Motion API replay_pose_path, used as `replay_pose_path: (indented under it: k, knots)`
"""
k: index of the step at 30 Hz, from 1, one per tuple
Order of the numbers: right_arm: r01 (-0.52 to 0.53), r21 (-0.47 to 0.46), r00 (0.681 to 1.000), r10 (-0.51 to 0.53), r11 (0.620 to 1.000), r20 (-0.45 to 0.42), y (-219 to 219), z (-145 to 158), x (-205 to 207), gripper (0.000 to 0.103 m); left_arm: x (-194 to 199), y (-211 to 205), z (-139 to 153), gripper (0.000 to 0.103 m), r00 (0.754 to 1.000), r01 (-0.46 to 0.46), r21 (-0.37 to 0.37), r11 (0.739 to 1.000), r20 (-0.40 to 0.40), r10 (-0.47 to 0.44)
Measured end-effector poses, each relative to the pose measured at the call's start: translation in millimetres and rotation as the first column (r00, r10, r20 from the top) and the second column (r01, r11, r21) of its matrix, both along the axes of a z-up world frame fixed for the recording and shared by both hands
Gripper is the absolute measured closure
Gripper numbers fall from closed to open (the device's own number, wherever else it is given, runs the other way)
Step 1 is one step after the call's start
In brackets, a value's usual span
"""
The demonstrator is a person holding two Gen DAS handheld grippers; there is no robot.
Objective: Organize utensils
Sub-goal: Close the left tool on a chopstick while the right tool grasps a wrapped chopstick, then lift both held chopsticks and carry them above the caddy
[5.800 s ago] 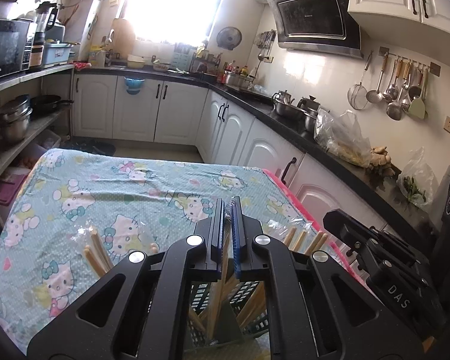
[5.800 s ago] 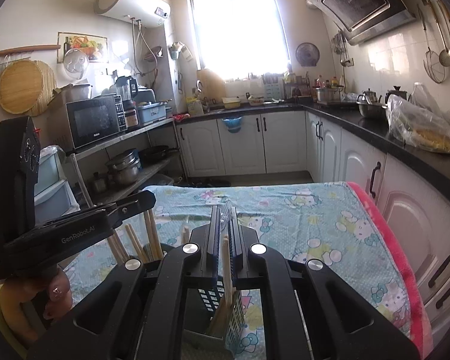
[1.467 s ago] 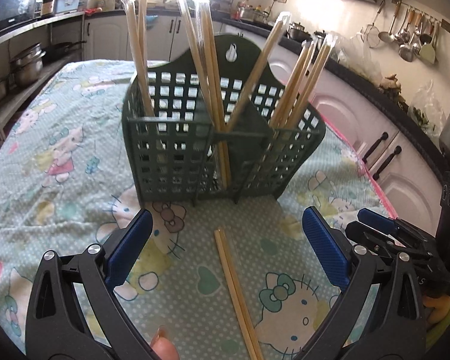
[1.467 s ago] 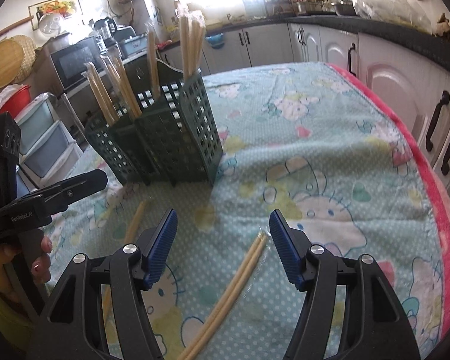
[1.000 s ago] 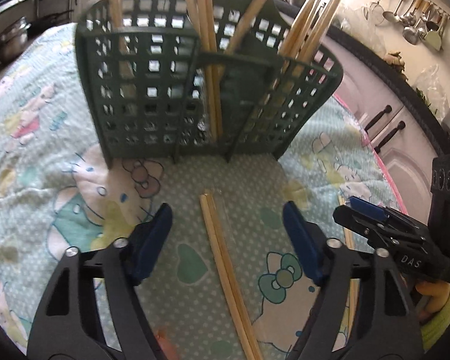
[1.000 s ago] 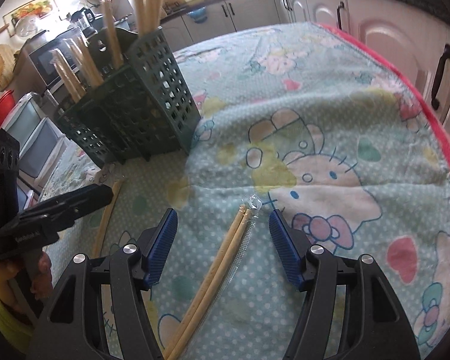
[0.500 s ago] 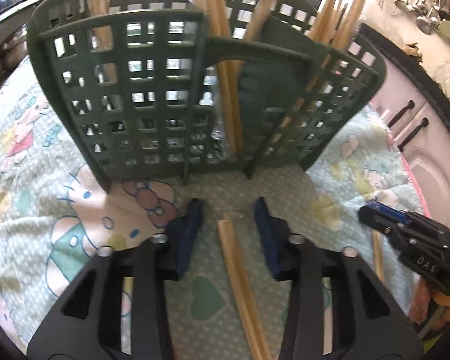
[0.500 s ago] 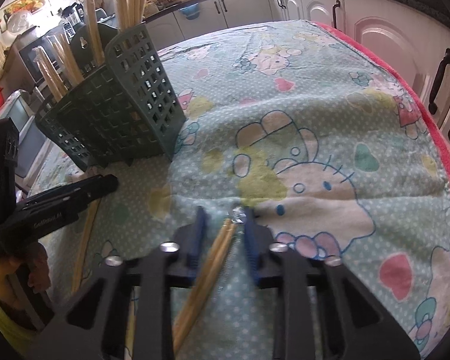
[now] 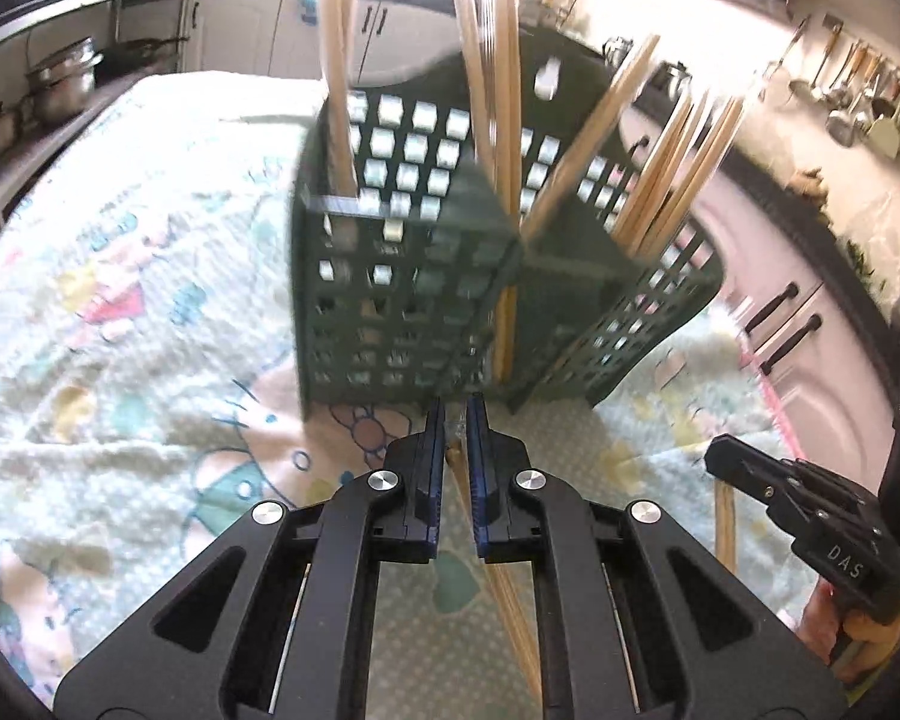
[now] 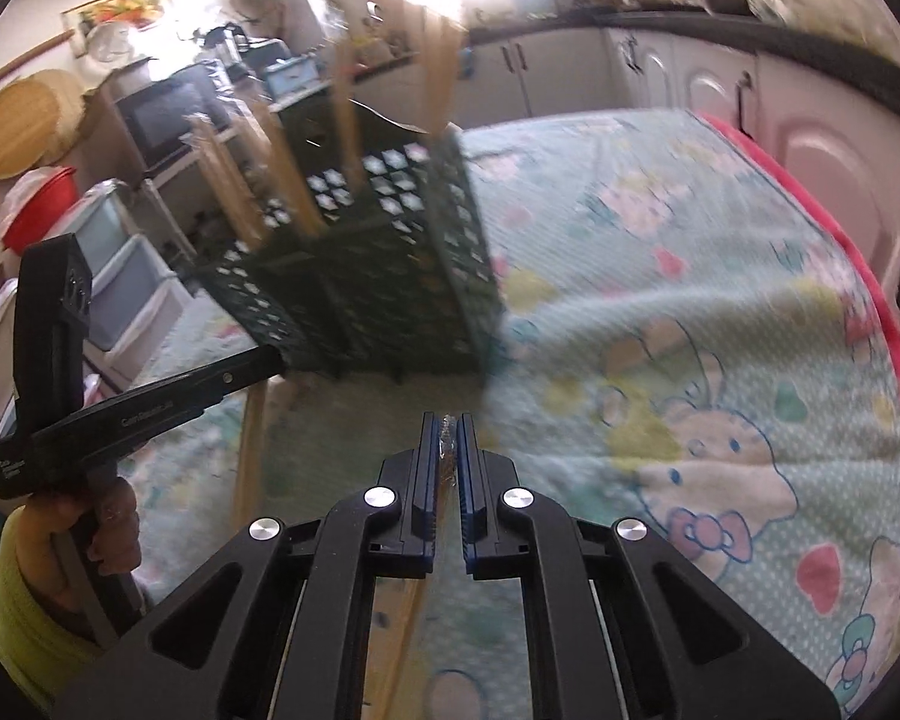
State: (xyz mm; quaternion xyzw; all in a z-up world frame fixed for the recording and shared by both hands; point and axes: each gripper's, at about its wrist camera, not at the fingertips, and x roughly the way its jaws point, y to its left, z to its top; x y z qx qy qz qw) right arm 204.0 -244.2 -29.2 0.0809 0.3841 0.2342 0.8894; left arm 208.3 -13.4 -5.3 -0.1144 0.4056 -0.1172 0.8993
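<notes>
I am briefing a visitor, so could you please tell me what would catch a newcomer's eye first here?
Probably the dark green slotted basket crowded with upright chopsticks, standing mid-table on the cartoon-cat tablecloth. Next, each hand's tongs, left and right, shut on a wrapped chopstick pair just in front of it.

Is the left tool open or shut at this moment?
Shut. The left tool has just closed, and its blue pads pinch the wrapped chopsticks lying before the green basket.
</notes>
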Motion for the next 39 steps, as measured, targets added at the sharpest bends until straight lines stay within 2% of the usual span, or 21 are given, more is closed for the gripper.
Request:
replay_pose_path:
  k: [8, 23, 31, 39]
  knots:
    - [-0.051, 0.007, 0.993, 0.05, 0.999, 0.105, 20.8, 41.2, -8.5, 0.097, -20.8, 15.1, 43.8, 0.099, 0.993, -0.013, -0.015, 1.0, 0.114, 0.014]
    - [-0.104, 0.03, 0.958, 0.092, 0.994, 0.271, 43.5, 102.0, -19.0, 0.098, -38.3, 33.9, 93.7, 0.099, 0.969, -0.041, -0.045, 0.998, 0.242, 0.051]
    - [-0.12, 0.046, 0.937, 0.097, 0.992, 0.336, 54.4, 129.7, -17.6, 0.099, -44.4, 44.3, 126.9, 0.099, 0.944, -0.049, -0.054, 0.997, 0.323, 0.064]
    - [-0.135, 0.059, 0.902, 0.098, 0.989, 0.42, 63.0, 164.3, -20.2, 0.099, -43.2, 47.8, 156.2, 0.099, 0.92, -0.04, -0.066, 0.997, 0.386, 0.063]
